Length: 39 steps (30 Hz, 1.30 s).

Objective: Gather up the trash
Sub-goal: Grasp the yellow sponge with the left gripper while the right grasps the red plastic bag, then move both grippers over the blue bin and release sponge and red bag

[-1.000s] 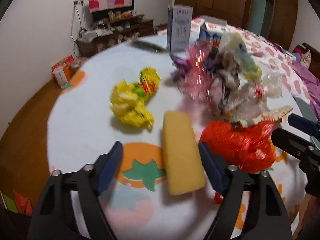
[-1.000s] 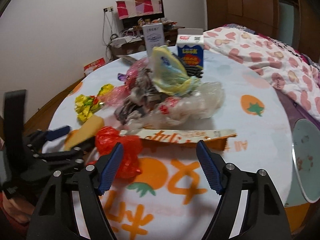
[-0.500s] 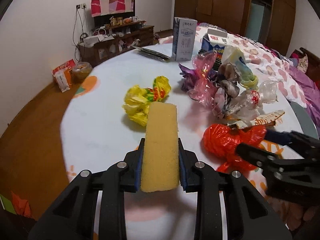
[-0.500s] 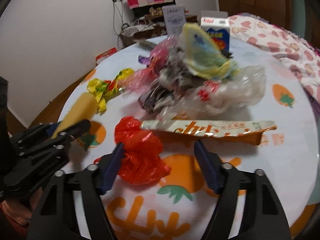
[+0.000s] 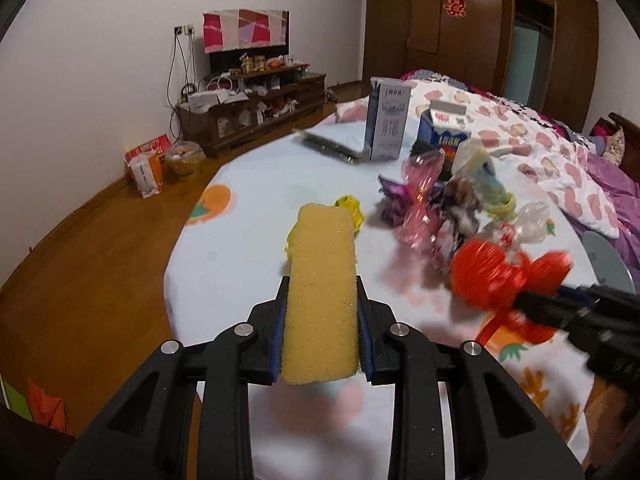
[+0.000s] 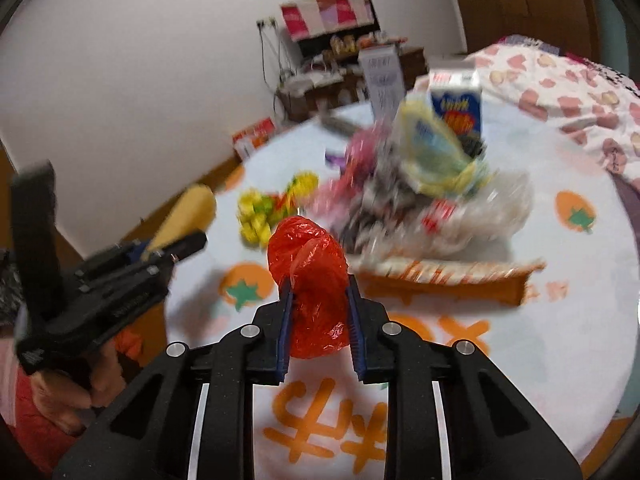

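A bedroom table under a fruit-print cloth (image 5: 240, 264) holds heaped wrappers (image 6: 420, 200) mid-tabletop. My left gripper (image 5: 321, 334) clamps a yellow sponge (image 5: 322, 280); my right gripper (image 6: 318, 316), jaws closing, pinches a red bag (image 6: 310, 276), both lifted clear near the front edge for carrying off.

My matt black plastic left gripper (image 5: 321, 336) pinches a porous, rough yellow foam sponge (image 5: 322, 292); my right gripper (image 6: 318, 320) squeezes a glossy, crinkled red plastic bag (image 6: 312, 276)

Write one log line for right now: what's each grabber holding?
left gripper: shut on yellow sponge | right gripper: jaws closing on red plastic bag | wrapper pile: on table
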Motion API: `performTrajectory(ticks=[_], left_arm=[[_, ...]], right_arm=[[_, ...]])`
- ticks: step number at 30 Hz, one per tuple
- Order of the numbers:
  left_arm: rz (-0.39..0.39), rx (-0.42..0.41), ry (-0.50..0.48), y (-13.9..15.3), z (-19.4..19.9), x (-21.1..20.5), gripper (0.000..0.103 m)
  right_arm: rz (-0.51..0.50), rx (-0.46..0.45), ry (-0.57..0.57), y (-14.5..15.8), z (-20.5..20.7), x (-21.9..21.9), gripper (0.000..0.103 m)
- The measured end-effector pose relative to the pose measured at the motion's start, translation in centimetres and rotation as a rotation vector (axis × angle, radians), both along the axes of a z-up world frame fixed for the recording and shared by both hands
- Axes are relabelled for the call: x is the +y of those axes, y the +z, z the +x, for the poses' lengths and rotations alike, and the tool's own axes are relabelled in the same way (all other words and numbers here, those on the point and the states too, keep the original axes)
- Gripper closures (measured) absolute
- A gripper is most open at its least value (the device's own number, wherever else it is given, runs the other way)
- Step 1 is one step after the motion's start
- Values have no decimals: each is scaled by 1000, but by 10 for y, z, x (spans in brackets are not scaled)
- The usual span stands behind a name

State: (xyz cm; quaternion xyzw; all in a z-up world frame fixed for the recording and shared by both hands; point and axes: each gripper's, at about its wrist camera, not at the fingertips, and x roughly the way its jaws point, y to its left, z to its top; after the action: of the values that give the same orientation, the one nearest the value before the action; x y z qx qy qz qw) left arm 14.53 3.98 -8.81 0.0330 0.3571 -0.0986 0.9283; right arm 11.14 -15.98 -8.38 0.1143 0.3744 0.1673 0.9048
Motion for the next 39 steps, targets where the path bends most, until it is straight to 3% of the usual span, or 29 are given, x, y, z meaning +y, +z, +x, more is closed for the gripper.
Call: performTrajectory(ticks=[5,11,17,39], left_arm=[[11,-31,-32,13,-1,-19,74],[3,-34,-103,20,3,-52,74],[5,-43,-185,25,2,-94,74],[21,-47,-402,26,-12,-216,74]], right_arm=[[12,-77,-96,27,-8,-31,78],[-41,-103,-226,34,-11,-68,78],[-92,-106,-317,32,-20,-97,78],[-120,-89,-513,22,-47,-185,78]])
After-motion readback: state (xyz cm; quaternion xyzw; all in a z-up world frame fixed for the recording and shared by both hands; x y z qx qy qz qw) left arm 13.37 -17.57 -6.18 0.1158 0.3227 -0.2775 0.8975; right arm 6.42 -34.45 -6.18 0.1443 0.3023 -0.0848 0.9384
